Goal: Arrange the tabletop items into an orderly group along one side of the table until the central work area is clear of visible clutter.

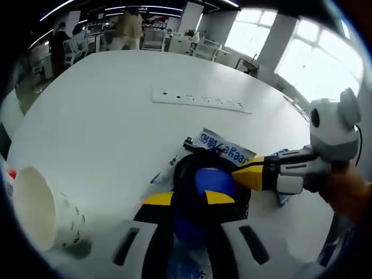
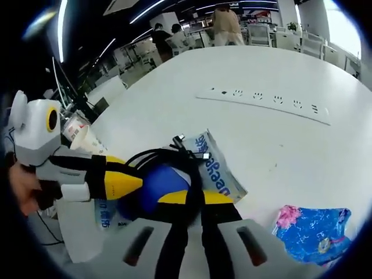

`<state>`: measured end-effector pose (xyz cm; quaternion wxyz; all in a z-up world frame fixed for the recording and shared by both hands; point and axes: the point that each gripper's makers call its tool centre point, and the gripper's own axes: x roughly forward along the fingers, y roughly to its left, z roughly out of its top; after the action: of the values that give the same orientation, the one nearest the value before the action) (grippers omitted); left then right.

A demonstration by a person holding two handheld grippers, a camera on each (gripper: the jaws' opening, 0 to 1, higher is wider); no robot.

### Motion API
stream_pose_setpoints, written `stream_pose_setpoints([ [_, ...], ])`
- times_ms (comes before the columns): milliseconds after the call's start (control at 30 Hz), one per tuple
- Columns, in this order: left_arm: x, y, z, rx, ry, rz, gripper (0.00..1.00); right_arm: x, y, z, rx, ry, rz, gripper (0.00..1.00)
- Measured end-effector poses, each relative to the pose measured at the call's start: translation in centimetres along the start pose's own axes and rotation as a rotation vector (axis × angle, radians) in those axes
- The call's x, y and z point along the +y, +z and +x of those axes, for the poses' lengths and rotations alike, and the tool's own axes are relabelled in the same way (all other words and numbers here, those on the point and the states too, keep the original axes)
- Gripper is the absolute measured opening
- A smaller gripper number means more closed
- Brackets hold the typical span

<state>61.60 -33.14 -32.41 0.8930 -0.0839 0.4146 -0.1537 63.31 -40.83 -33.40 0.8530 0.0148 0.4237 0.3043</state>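
White paper cup (image 1: 43, 209) lies on its side at table's near left edge, mouth open toward camera. Coiled black cable (image 2: 174, 160) sits on round blue object (image 2: 160, 185), both clamped between gripper jaws. Under them a white-and-blue printed plastic packet (image 2: 216, 165) lies flat. Long white power strip (image 1: 200, 100) lies flat mid-table, well apart. Blue floral-print pouch (image 2: 311, 229) lies flat near right edge.

Large white round-edged worktop (image 1: 104, 116) in open office. Bright windows (image 1: 302, 52) along one side, white pillars between. Dark ceiling with long light strips (image 2: 61, 23). White chairs (image 1: 154, 39) and desks beyond worktop's far edge; two people standing there (image 1: 129, 29).
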Motion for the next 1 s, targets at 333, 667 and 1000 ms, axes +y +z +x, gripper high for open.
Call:
stream_pose_setpoints([
  [333, -0.1, -0.2, -0.1, 0.001, 0.0, -0.006, 0.13, 0.6, 0.2, -0.7, -0.012, 0.005, 0.035, 0.01],
  [667, 0.2, -0.2, -0.5, -0.006, -0.002, -0.041, 0.05, 1.7, 0.0, -2.0, -0.019, 0.008, 0.059, 0.0],
  [1000, -0.4, 0.3, -1.2, -0.023, -0.017, -0.046, 0.03, 1.9, 0.5, -3.0, -0.035, 0.01, 0.058, 0.0],
])
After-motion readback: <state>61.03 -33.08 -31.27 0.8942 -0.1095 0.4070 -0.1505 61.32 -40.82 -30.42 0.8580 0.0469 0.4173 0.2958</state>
